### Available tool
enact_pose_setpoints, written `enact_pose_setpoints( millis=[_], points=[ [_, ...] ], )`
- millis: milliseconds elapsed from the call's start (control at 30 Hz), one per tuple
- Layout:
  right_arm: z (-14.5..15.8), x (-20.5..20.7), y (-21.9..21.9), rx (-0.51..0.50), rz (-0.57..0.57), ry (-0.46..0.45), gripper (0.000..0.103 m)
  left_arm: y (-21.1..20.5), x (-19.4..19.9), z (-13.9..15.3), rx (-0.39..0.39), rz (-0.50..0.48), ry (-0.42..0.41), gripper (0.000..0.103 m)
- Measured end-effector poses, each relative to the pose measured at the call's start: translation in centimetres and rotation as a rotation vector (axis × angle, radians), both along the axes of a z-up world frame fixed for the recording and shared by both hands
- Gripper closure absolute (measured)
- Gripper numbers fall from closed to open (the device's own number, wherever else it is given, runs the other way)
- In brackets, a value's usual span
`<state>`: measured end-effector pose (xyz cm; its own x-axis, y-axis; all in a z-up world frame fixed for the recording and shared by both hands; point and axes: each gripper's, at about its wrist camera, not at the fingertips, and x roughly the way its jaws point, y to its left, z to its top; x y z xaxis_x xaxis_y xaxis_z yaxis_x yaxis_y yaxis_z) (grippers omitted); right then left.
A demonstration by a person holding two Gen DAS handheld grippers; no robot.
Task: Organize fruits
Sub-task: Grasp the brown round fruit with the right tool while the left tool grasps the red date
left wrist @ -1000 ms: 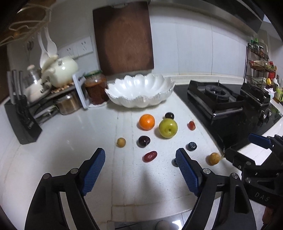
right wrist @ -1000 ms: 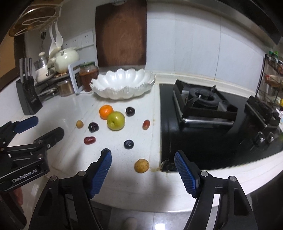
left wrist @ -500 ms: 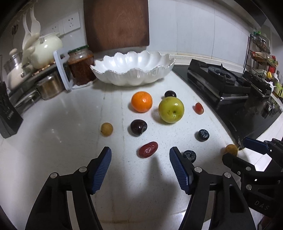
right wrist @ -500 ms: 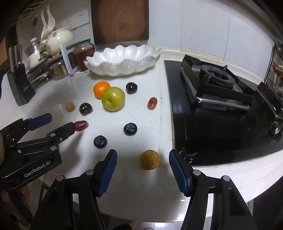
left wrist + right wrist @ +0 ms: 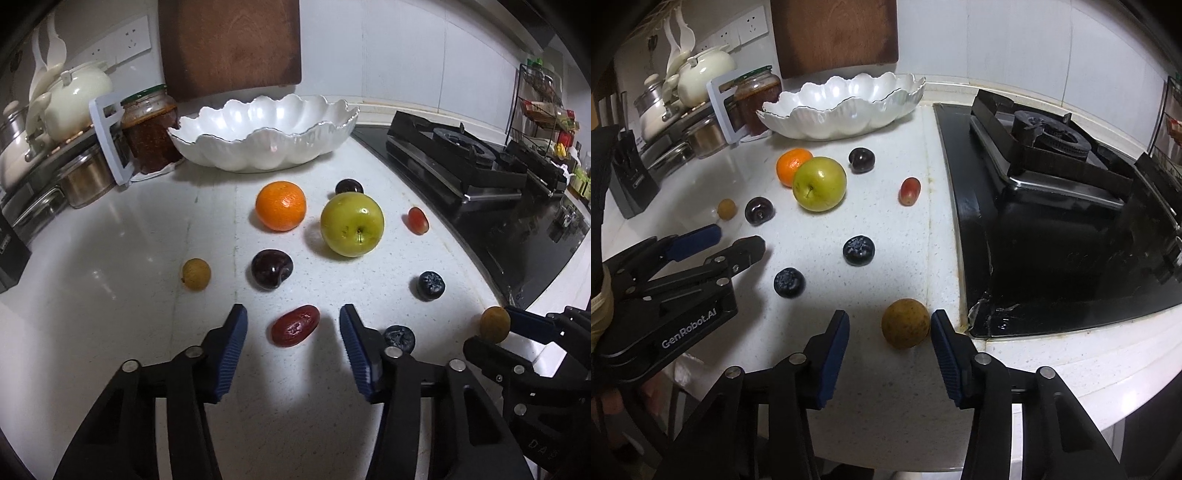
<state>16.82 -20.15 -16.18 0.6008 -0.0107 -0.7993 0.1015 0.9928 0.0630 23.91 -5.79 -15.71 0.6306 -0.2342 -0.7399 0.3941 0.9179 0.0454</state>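
Observation:
In the left wrist view my left gripper [image 5: 294, 328] straddles a red date [image 5: 295, 325] on the white counter. Its jaws are closing, with gaps on both sides of the date. In the right wrist view my right gripper [image 5: 890, 334] is closing around a brown longan [image 5: 905, 324] near the counter's front edge; the left pad stands apart from it. An orange [image 5: 281, 210], a green apple [image 5: 352, 224], a dark cherry [image 5: 272, 268], a small longan [image 5: 196, 274], a red grape [image 5: 418, 220] and two blueberries [image 5: 431, 285] lie scattered. The white scalloped bowl [image 5: 266, 147] behind them is empty.
A black gas stove [image 5: 1052, 177] borders the fruit on the right. A jar [image 5: 151, 133], pots and a teapot [image 5: 79, 98] crowd the back left. A knife block [image 5: 631, 184] stands at the left. A wooden cutting board [image 5: 229, 44] leans on the wall.
Both grippers have come down and forward toward the counter. Their jaws have narrowed, the left around the red date and the right around the brown longan.

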Motion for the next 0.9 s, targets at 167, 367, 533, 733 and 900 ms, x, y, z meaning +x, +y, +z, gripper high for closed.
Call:
enact_pose_setpoints(
  millis=[167,367,533,733,900],
  points=[
    [0.0,0.1,-0.1,-0.016,-0.003,-0.003,0.063,-0.2,0.3,-0.6,0.002,-0.005,0.032,0.061],
    [0.0,0.3,-0.3,-0.035,-0.007,-0.003,0.074,0.1,0.6,-0.9,-0.027,-0.002,0.054,0.072],
    [0.1,0.5,-0.7,-0.012,-0.017,0.000,0.076,0.0,0.6,-0.8,-0.009,-0.007,0.044,0.076],
    [0.5,0.7,-0.8,0.001,-0.008,-0.009,0.076,0.2,0.5,-0.3,-0.024,-0.012,0.045,0.077],
    [1.4,1.1,-0.7,0.004,0.001,-0.033,0.076,0.5,0.3,0.8,-0.040,-0.011,0.028,0.077]
  ],
)
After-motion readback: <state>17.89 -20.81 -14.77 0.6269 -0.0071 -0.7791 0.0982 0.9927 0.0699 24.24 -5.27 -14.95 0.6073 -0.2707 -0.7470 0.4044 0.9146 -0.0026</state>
